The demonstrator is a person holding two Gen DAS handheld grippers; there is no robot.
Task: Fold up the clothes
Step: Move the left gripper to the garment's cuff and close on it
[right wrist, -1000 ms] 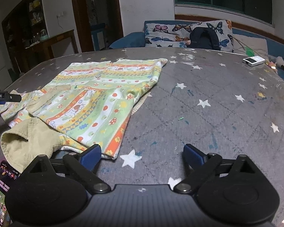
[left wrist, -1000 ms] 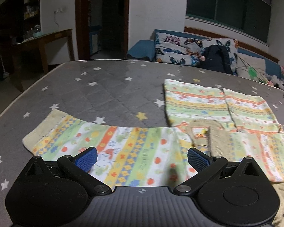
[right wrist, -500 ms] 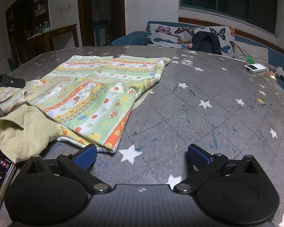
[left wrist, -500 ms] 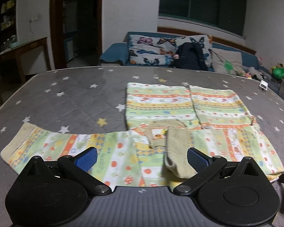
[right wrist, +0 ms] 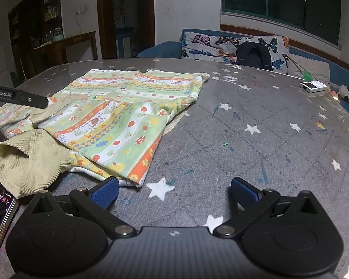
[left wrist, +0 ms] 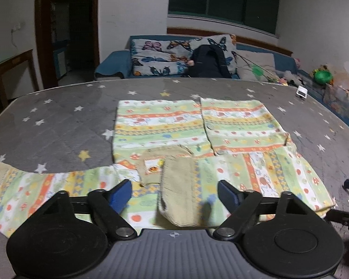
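Two grippers over one patterned shirt [left wrist: 221, 127] spread flat on the star-print table [left wrist: 58, 116], collar end nearest the cameras. Far left: a sleeve [left wrist: 35, 186] stretched out flat across the table. Risk there of dragging askew if the collar gets pulled before the sleeve is folded in. Next, left gripper [left wrist: 174, 193], jaws closing around the tan ribbed cuff [left wrist: 176, 197] folded in over the collar, pads not yet pressing on it. Likely trouble: pinching only the top layer, or catching the collar [left wrist: 156, 162] underneath as well, so the whole front bunches on lifting. Blur here, so exact contact hard to judge. Further right, right gripper [right wrist: 174, 190], jaws wide apart, holding nothing, hovering just beside the shirt's near corner [right wrist: 132, 174]. Danger of snagging that loose corner and undoing the flat lay. At the table edge, a phone [right wrist: 0, 207] partly under the tan cloth, easily nudged off by a sweep.
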